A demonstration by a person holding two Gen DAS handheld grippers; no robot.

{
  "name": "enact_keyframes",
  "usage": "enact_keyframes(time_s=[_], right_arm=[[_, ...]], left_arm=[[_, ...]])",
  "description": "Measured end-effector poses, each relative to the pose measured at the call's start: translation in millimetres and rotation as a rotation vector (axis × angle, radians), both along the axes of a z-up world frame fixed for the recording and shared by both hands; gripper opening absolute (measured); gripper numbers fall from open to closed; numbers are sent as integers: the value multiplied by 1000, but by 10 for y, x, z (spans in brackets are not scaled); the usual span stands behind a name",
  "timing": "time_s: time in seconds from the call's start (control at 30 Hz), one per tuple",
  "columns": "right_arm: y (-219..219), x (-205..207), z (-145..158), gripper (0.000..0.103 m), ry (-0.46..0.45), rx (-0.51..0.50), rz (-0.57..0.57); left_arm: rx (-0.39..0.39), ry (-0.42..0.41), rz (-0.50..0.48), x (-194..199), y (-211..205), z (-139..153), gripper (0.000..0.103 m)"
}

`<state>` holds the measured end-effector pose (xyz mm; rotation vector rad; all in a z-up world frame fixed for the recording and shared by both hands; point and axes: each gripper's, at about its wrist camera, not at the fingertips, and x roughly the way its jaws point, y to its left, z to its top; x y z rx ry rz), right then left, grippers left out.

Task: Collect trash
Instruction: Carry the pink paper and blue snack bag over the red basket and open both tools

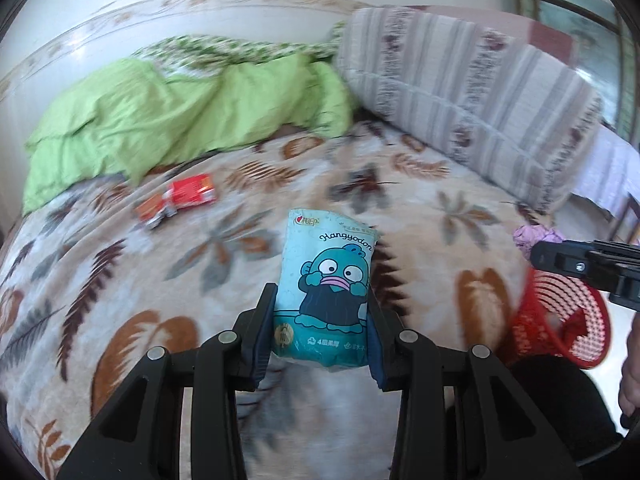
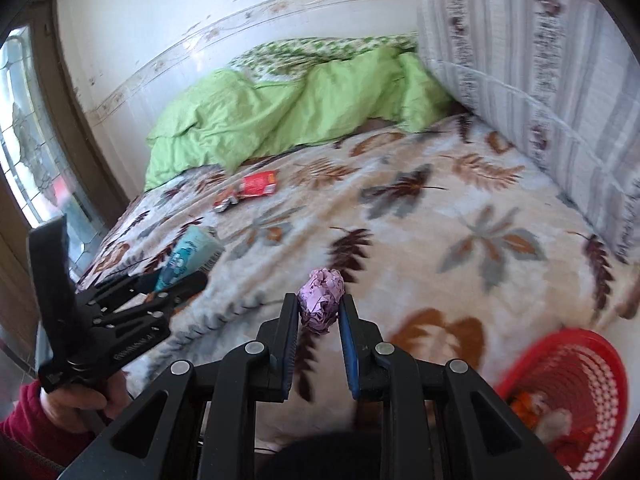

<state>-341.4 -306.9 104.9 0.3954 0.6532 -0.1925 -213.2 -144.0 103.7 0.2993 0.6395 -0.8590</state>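
My left gripper [image 1: 322, 296] is shut on a teal tissue pack [image 1: 326, 280] with a cartoon fish, held above the leaf-patterned bed [image 1: 200, 248]; the pack also shows in the right wrist view [image 2: 188, 254]. My right gripper [image 2: 320, 300] is shut on a crumpled purple paper ball [image 2: 322, 300], which shows at the right in the left wrist view [image 1: 534, 238]. A red mesh trash basket [image 2: 576, 364] stands low at the right with some trash inside; it also shows in the left wrist view [image 1: 560, 316]. Red wrappers [image 1: 180, 198] lie on the bed near the far left.
A green duvet [image 1: 180, 108] is bunched at the head of the bed. A striped folded quilt [image 1: 472, 96] lies along the right side. A white wall is behind, a window [image 2: 28, 140] at the left.
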Motion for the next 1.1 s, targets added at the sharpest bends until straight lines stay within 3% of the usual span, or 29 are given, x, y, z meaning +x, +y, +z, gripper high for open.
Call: enact_keyframes(time_s=[0.27,0.4,0.53,0.6,0.67,0.8,0.9,0.97,1.1], right_arm=[[-849,-1145,-95,21,66,37,-287],[-1134,-1555,-169,21,88,62,-388],[-1358,-1823,-277,22,90,102,-457],[-1454,-1905,-336,25,84,128,-469],[-1510,-1932,-382,32,92,147,-466],[-1506,-1985,-345,33,89,109,-483],[-1467,-1943,-275,36,68,82,-464],[-1404,-1829,-216,42,50,76,-426],[-1221,-1497,-147,43,32,69,-332]], left_arm=[[-30,122,-326,-756,-897,256,40],[4,214,-465,-1113,-1397,228,40],[42,290,-540,-1359,-1800,107,40],[63,308,-566,-1447,-1946,54,54],[76,302,-547,-1510,-2040,27,61],[53,301,-500,-1418,-1965,56,62],[35,239,-388,-1201,-1773,139,71],[24,188,-310,-1079,-1605,209,72],[16,57,-144,-829,-1217,313,76]])
